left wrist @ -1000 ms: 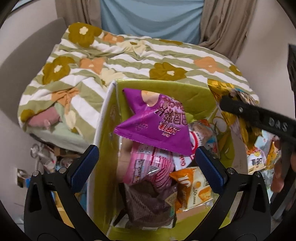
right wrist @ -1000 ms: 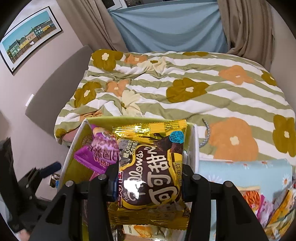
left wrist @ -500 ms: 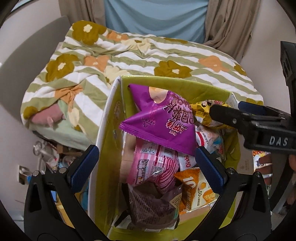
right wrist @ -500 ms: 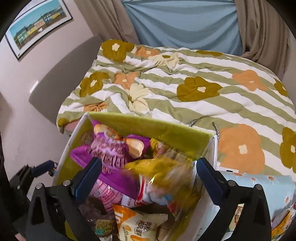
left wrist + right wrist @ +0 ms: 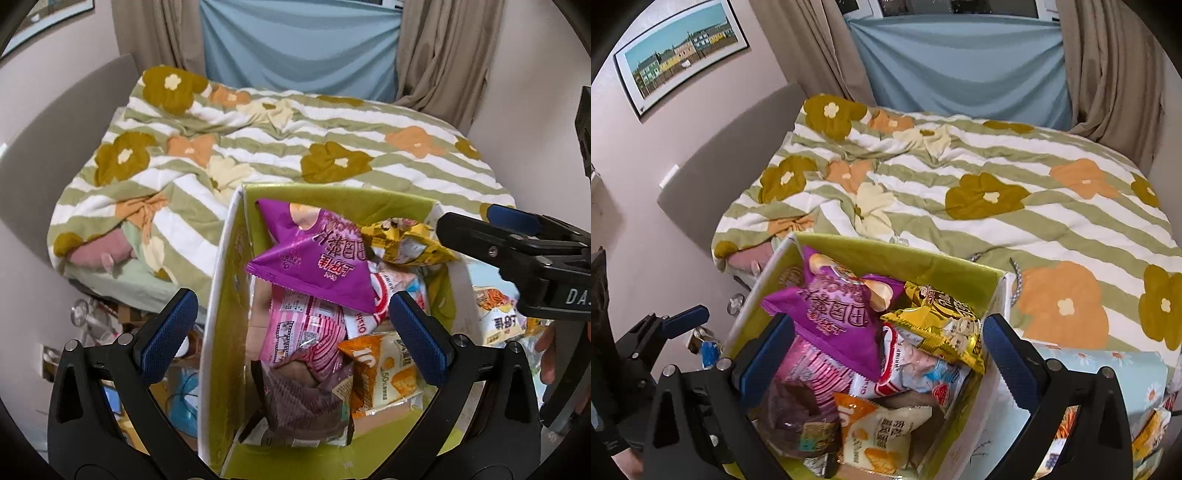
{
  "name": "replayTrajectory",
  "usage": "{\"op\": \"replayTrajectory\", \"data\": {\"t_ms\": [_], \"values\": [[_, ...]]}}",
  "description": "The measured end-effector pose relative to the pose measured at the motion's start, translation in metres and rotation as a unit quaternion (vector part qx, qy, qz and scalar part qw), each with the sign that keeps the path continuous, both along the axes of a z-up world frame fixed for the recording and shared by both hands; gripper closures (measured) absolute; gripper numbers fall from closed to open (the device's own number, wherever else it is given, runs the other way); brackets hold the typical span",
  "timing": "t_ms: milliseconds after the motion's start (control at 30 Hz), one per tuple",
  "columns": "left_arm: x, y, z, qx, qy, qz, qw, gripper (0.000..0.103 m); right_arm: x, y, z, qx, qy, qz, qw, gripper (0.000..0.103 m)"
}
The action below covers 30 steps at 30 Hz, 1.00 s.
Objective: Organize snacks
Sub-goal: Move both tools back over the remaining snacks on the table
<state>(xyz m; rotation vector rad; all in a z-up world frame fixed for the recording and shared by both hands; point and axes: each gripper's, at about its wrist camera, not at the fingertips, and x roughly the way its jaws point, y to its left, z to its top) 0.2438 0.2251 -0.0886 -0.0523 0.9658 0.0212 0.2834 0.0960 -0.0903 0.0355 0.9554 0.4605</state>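
A green-lined box (image 5: 343, 194) (image 5: 945, 264) holds several snack packs. A gold chocolate pack (image 5: 942, 321) (image 5: 404, 242) lies at its right side, beside a purple bag (image 5: 317, 254) (image 5: 834, 314). Pink, white and orange packs (image 5: 882, 435) fill the space below them. My right gripper (image 5: 886, 354) hangs open above the box with nothing between its fingers; one of its fingers (image 5: 509, 236) shows at the right edge of the left wrist view. My left gripper (image 5: 291, 332) stands open over the box's left half, empty.
The box stands at the foot of a bed with a striped floral quilt (image 5: 960, 184). More snack packs (image 5: 498, 321) (image 5: 1145, 435) lie on a light blue cloth (image 5: 1108, 362) to the right. Clutter sits on the floor (image 5: 96, 321) left of the box.
My right gripper was shut on the gold pack; it opened, the pack dropped into the box, and the gripper rose a little. The left gripper stayed open and lifted slightly.
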Motion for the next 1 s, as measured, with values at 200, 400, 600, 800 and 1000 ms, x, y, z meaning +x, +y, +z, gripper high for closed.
{"op": "replayTrajectory", "data": {"t_ms": [200, 400, 600, 800, 1000], "values": [[-0.021, -0.012, 0.029, 0.002, -0.029, -0.028, 0.9992, 0.0, -0.034, -0.015, 0.036, 0.005, -0.032, -0.03, 0.999, 0.001], [-0.031, -0.048, 0.041, -0.02, -0.045, -0.091, 0.9946, 0.0, -0.071, -0.042, 0.059, 0.008, -0.061, -0.073, 0.995, 0.001], [-0.048, -0.09, 0.043, -0.034, -0.051, -0.144, 0.9877, 0.0, -0.113, -0.085, 0.072, -0.001, -0.072, -0.114, 0.991, 0.001], [-0.067, -0.14, 0.042, -0.043, -0.061, -0.196, 0.9778, 0.0, -0.154, -0.144, 0.081, -0.015, -0.09, -0.155, 0.984, 0.001], [-0.085, -0.212, 0.035, -0.05, -0.063, -0.249, 0.965, 0.0, -0.183, -0.214, 0.079, -0.028, -0.094, -0.191, 0.977, 0.001]]}}
